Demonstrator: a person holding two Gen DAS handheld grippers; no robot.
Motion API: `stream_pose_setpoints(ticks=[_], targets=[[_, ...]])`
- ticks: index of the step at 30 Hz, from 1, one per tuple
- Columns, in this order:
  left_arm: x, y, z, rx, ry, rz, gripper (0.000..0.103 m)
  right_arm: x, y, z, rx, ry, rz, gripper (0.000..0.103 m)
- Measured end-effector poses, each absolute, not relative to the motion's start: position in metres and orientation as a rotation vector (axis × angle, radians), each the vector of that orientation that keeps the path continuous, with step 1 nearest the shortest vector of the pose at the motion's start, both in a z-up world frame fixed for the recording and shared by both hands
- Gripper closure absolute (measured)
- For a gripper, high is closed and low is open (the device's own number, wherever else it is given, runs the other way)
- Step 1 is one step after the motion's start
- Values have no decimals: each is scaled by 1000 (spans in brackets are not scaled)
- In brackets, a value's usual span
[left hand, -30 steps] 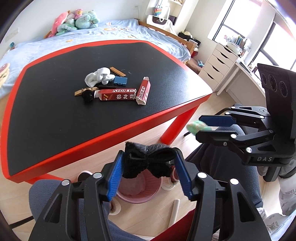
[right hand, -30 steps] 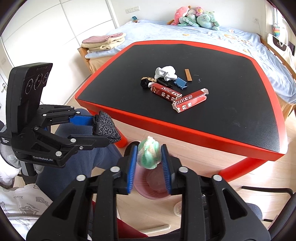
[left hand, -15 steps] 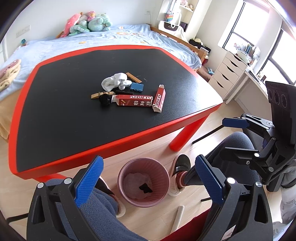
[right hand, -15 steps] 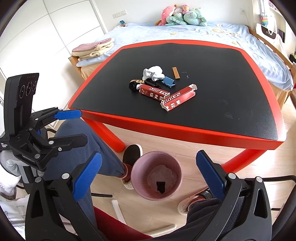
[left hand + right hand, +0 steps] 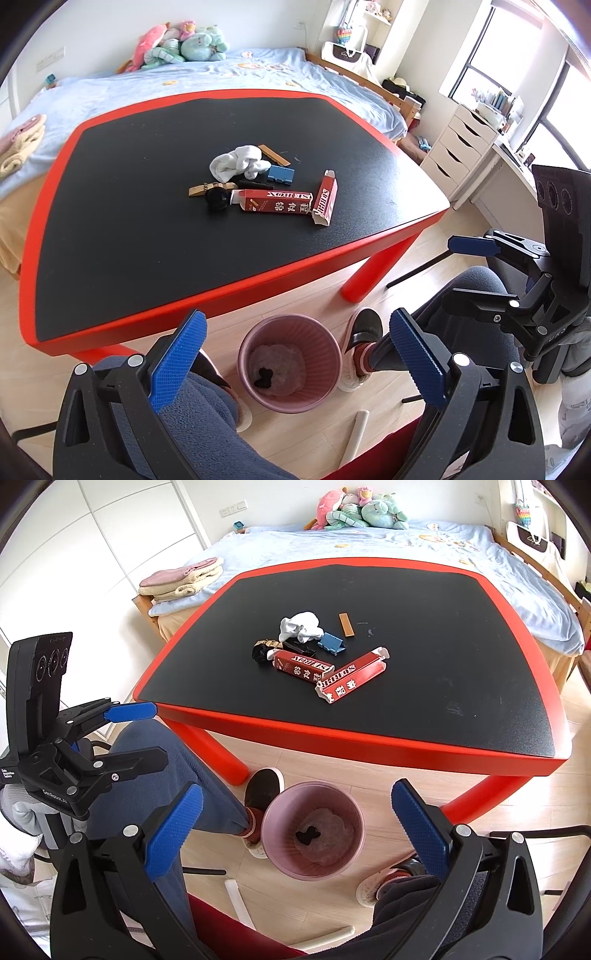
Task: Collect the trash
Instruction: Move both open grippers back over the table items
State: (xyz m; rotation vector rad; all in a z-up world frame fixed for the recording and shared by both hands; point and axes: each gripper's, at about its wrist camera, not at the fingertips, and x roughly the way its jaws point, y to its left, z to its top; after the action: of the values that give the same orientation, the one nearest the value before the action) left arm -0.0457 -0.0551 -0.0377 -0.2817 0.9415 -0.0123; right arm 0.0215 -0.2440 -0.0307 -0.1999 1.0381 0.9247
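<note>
A pink bin (image 5: 246, 354) (image 5: 272, 834) stands on the floor under the table's near edge, with a black scrap (image 5: 263, 377) (image 5: 308, 835) and pale trash inside. My left gripper (image 5: 295, 354) and right gripper (image 5: 295, 827) are both open and empty above it. On the black red-edged table (image 5: 110, 221) (image 5: 461, 657) lie two red cartons (image 5: 275, 201) (image 5: 351, 679), a white crumpled sock (image 5: 238, 164) (image 5: 301, 626), a blue clip (image 5: 281, 174) (image 5: 332, 642), a black ball (image 5: 216, 197) (image 5: 260, 652) and a wooden strip (image 5: 274, 154) (image 5: 346, 624).
The person's legs and shoes (image 5: 364, 325) (image 5: 264, 784) flank the bin. White tubes (image 5: 356, 435) (image 5: 236, 895) lie on the floor. A bed (image 5: 221, 77) stands behind the table and a white drawer unit (image 5: 461, 144) at the right.
Both grippers opened and let go: the black scrap from the left and the green-white wad from the right dropped into the bin. Both then rose a little.
</note>
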Motion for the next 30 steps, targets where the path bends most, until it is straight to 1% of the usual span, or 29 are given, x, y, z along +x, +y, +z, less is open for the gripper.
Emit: stream_pose_setpoints(ticks=[10, 20, 30], targets=[[-32, -40, -27, -274, 911, 7, 8, 41, -233, -19, -192, 1022, 893, 3], [7, -17, -11, -236, 874, 17, 8, 84, -208, -7, -162, 1033, 800, 3], [54, 6, -16, -216, 894, 18, 8, 129, -180, -26, -162, 1090, 714, 3]])
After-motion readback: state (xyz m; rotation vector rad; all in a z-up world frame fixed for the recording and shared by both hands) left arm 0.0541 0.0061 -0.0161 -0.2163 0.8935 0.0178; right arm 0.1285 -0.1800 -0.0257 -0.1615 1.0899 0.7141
